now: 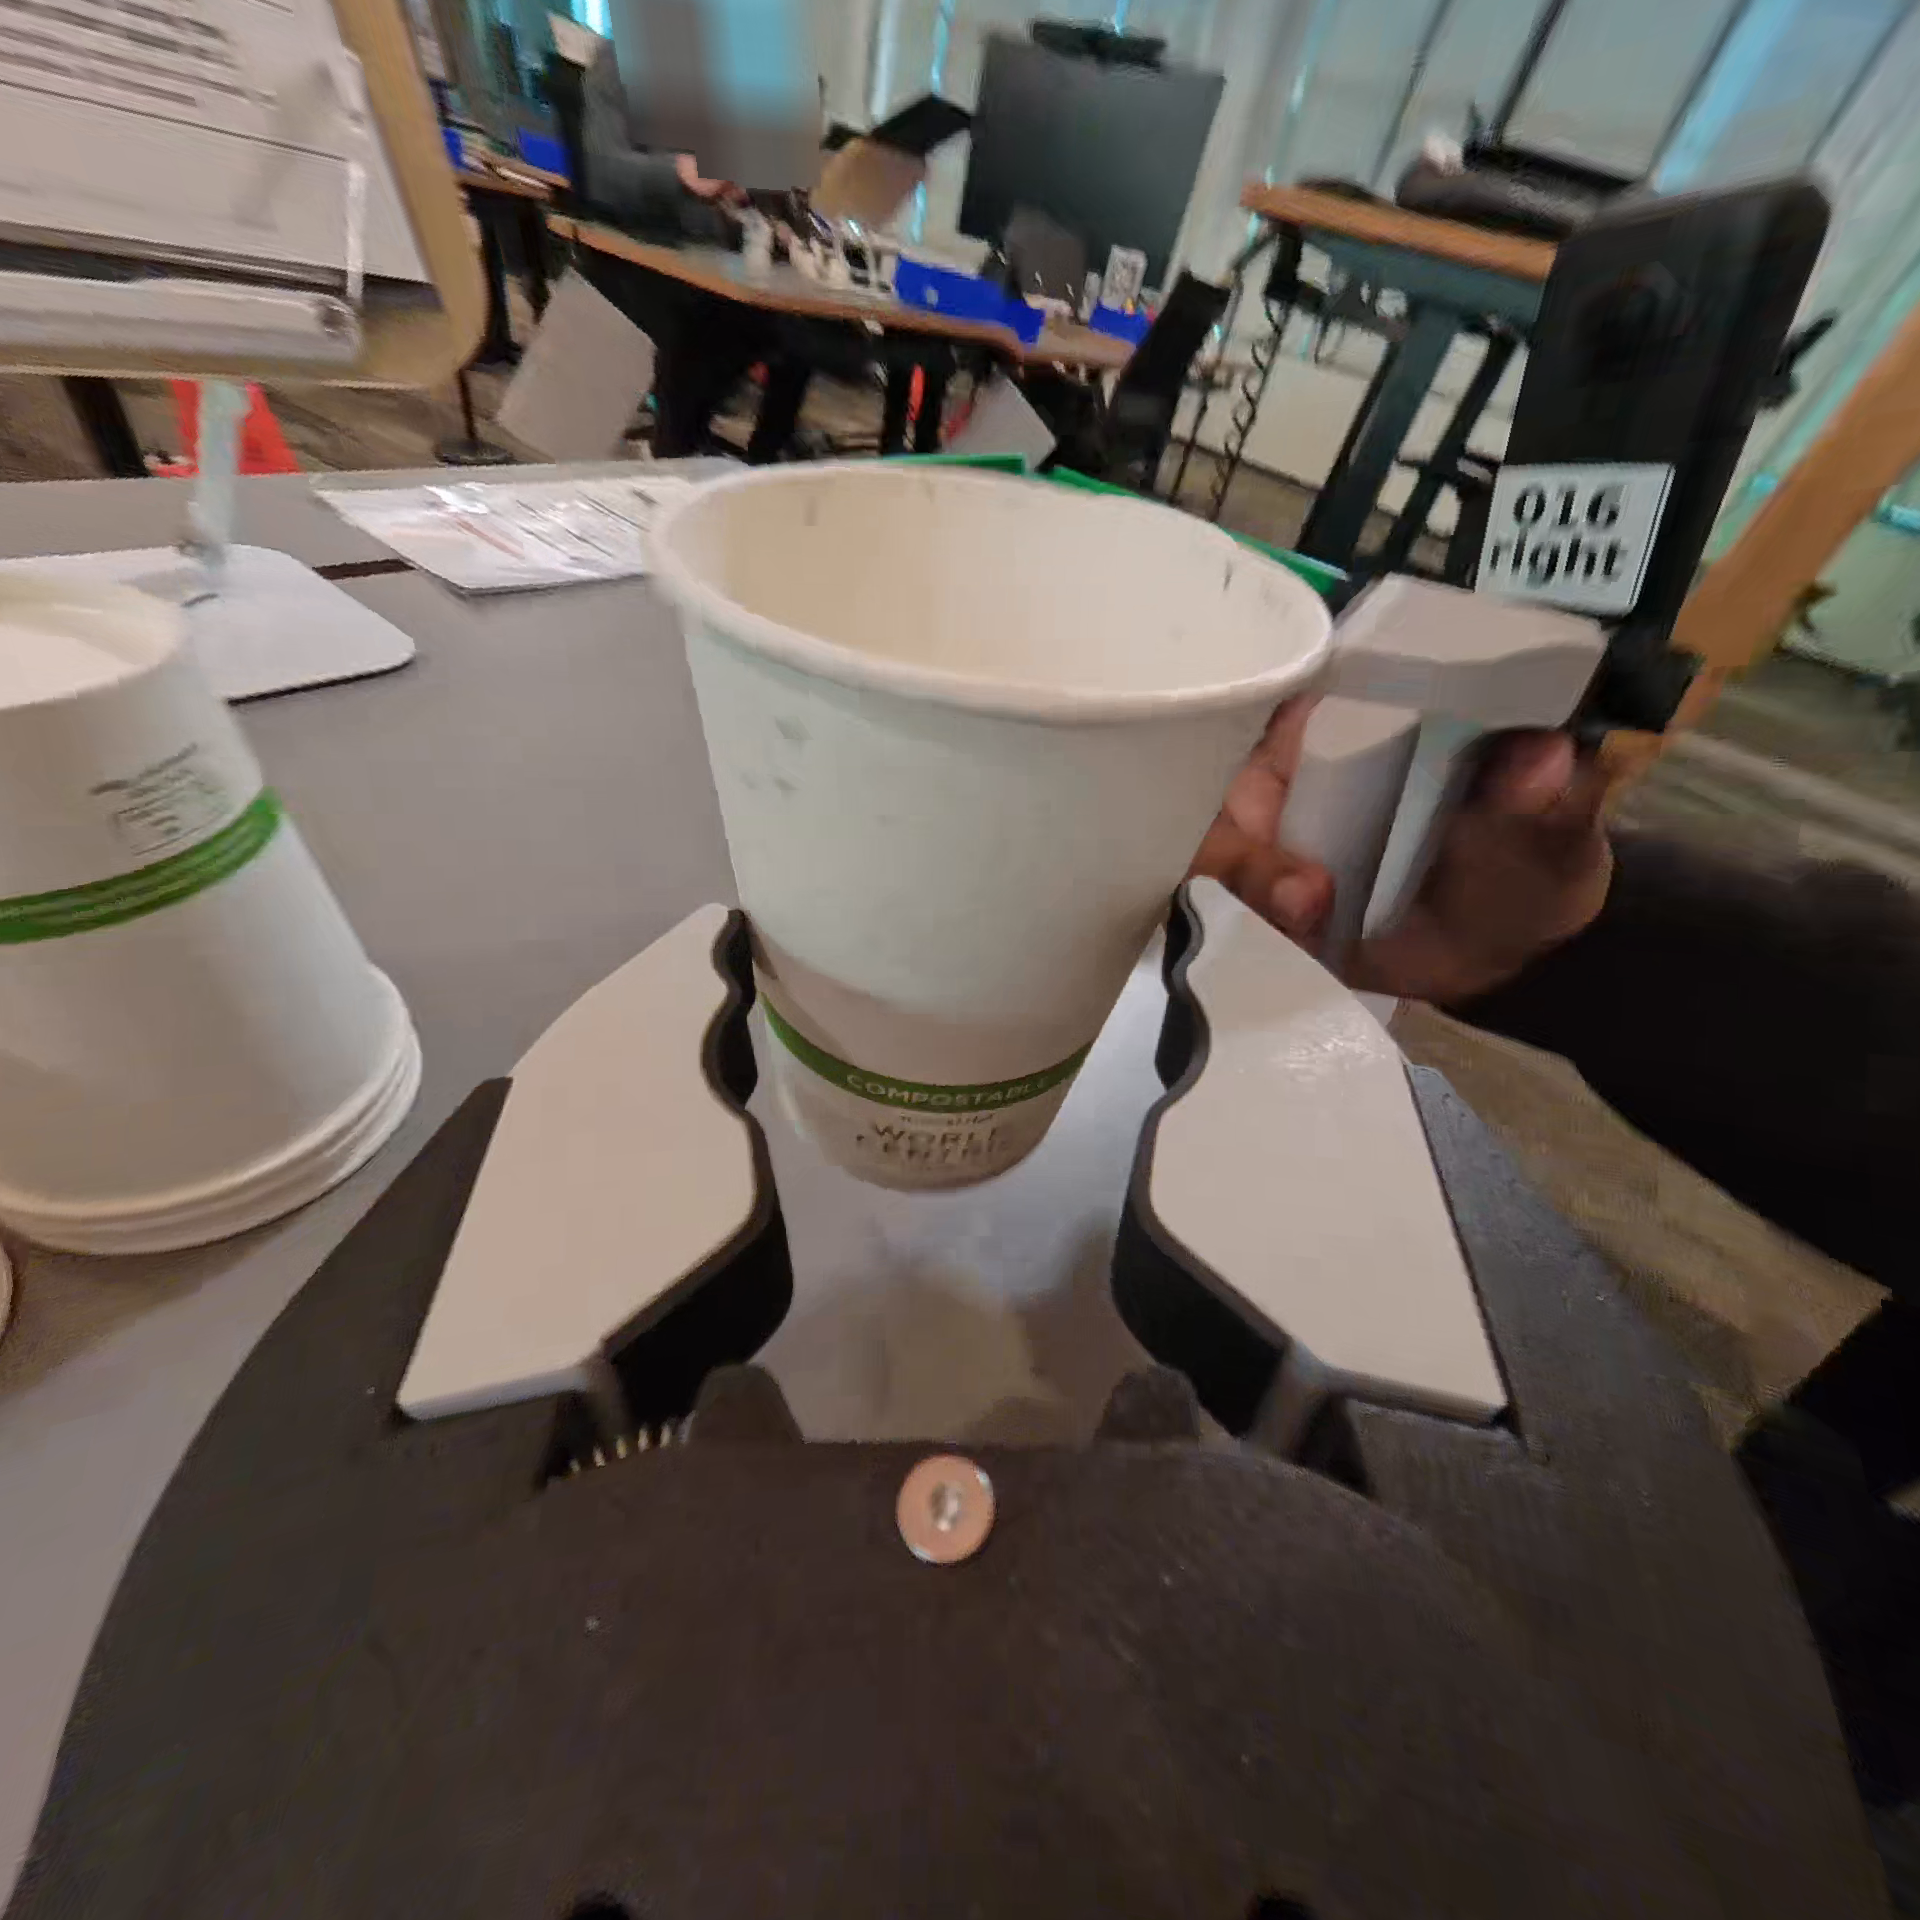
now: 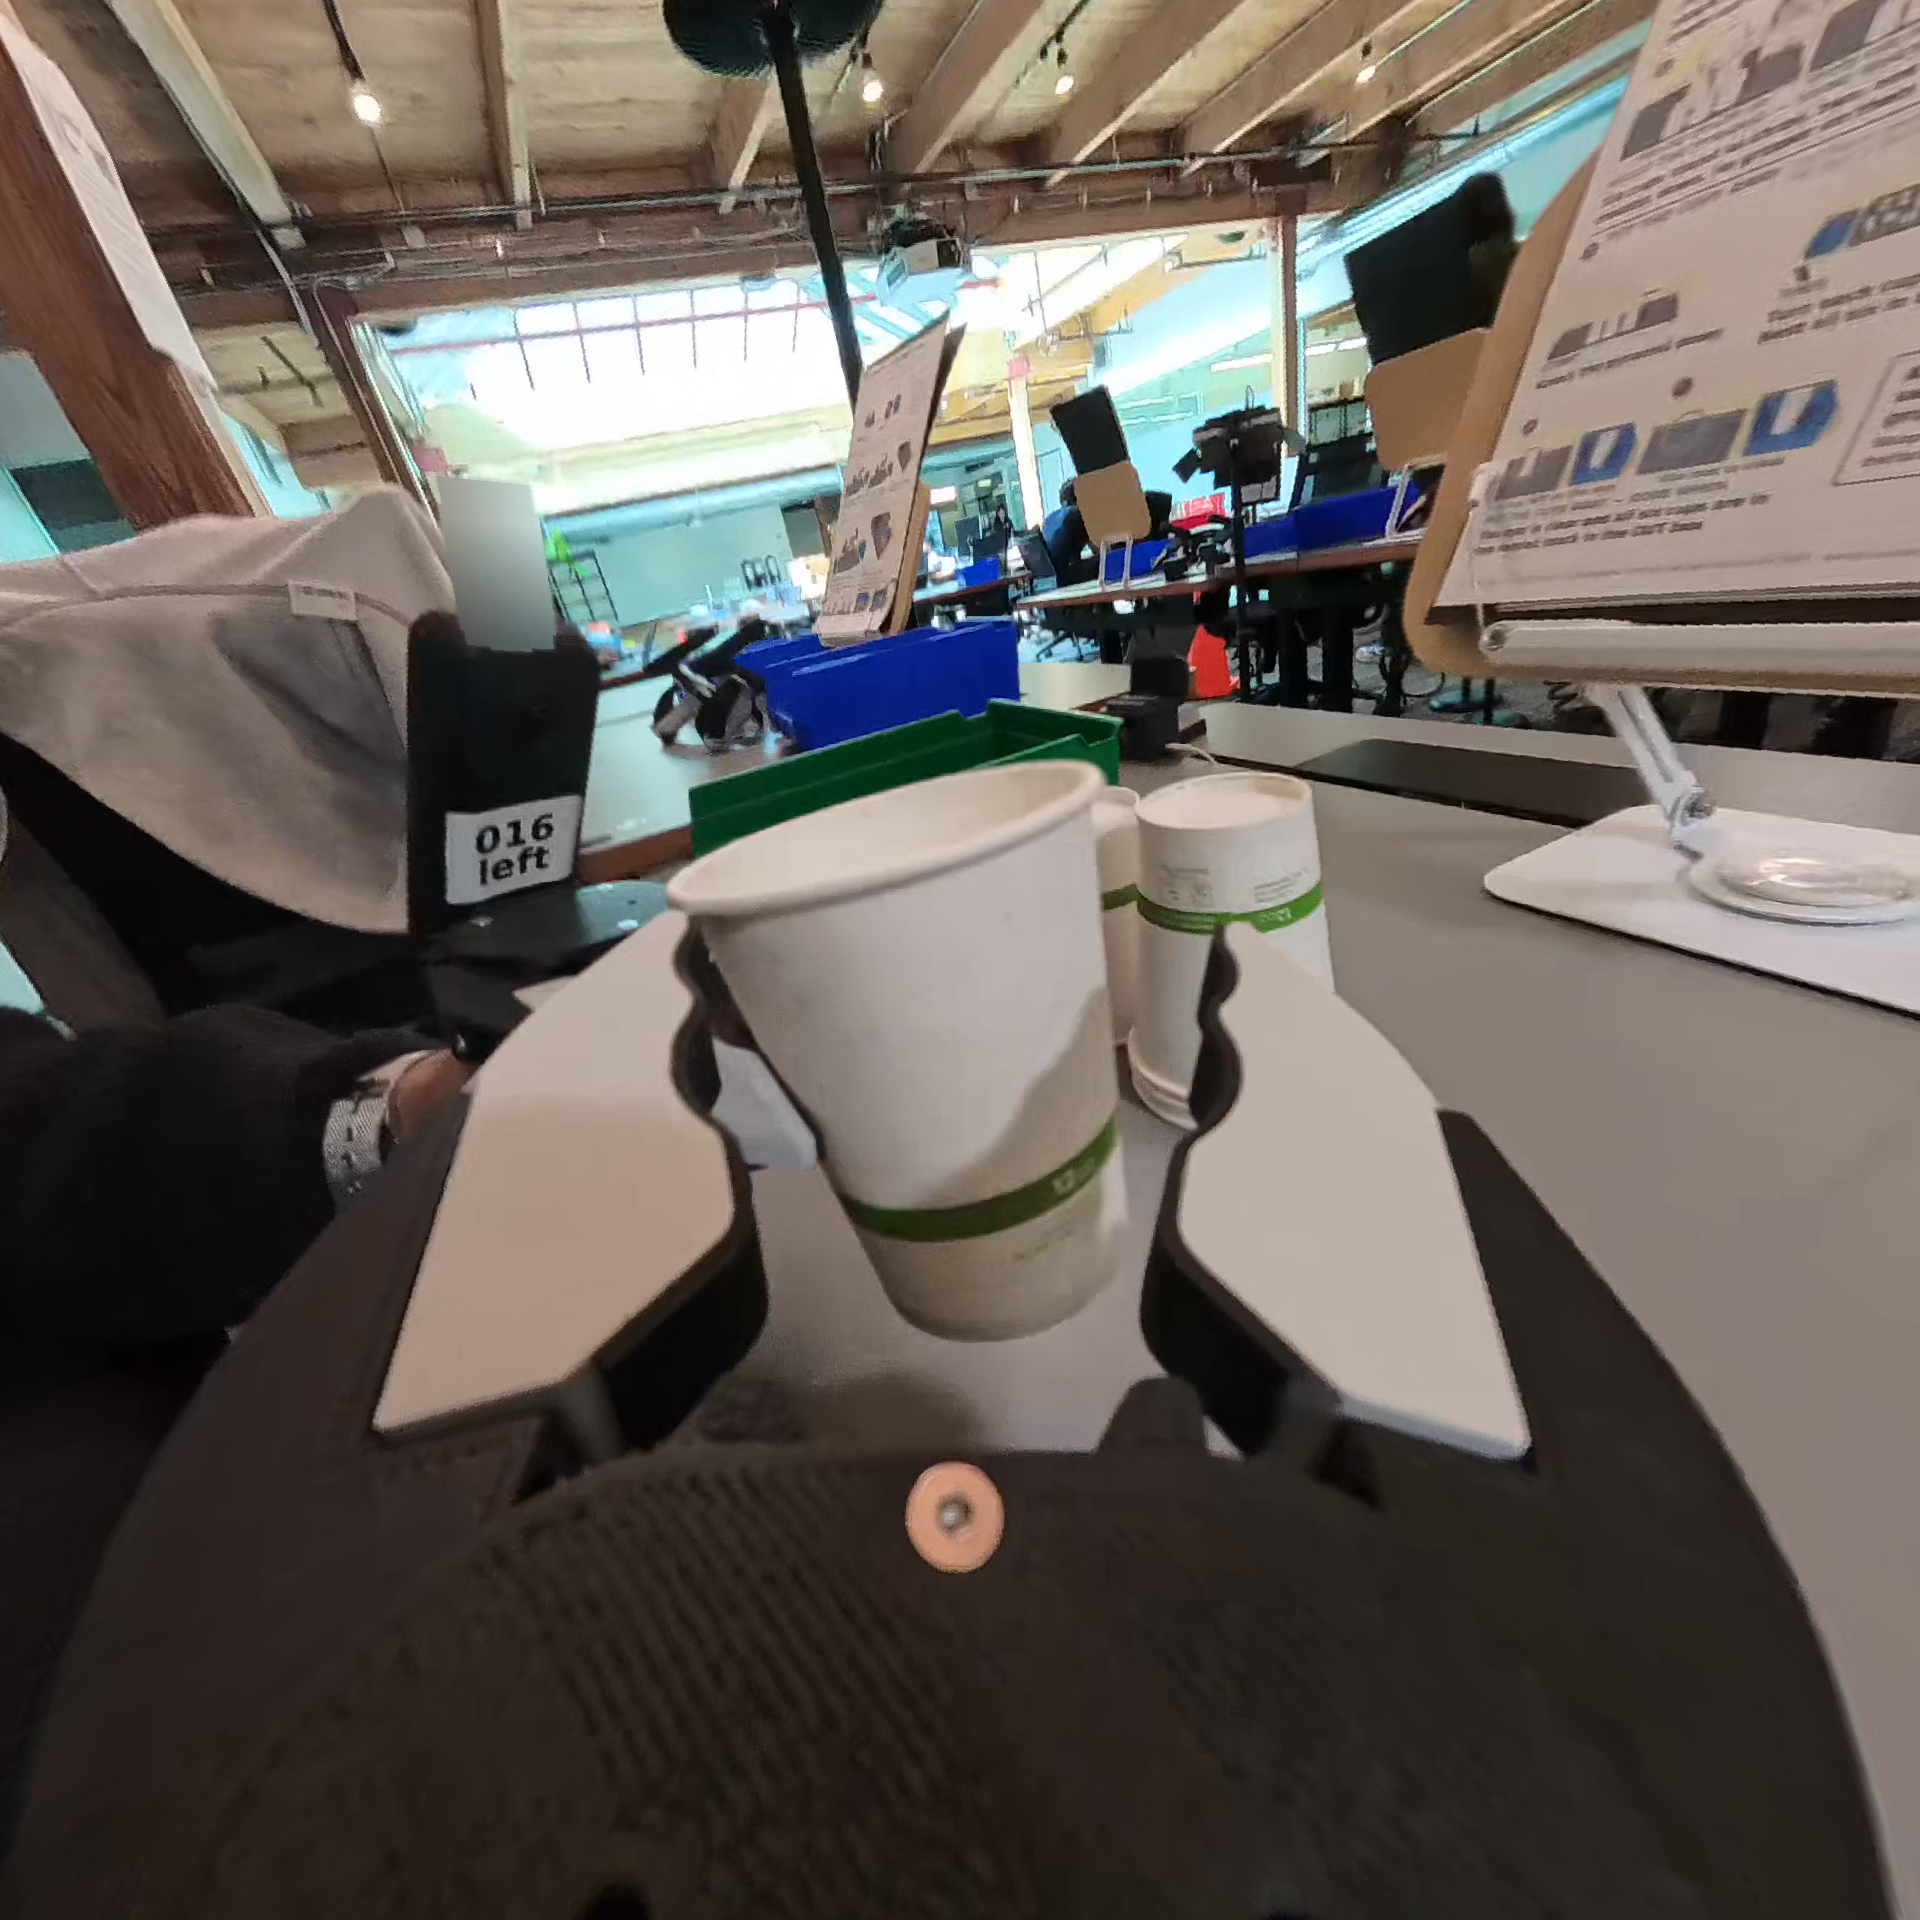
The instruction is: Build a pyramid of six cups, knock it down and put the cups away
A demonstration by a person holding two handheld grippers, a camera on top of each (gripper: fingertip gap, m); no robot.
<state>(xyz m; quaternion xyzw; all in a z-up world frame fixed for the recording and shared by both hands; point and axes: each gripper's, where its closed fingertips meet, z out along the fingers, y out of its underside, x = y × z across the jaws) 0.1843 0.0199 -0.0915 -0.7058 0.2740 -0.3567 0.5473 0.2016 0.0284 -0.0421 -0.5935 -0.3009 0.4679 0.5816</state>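
We are in an open-plan workshop-style lab. Ahead of the right tool we see exposed wooden ceiling beams [image 2: 582,62], rows of long desks [image 2: 1195,587] with blue bins [image 2: 883,675], and a large window wall [image 2: 665,364]. Ahead of the left tool stand a monitor [image 1: 1086,156] and a raised desk [image 1: 1392,244].

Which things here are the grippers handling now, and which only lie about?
Handled: paper cup, clamped in the left gripper; right gripper open beside it.
Lying about: stack of upturned cups, green bin, document stand.
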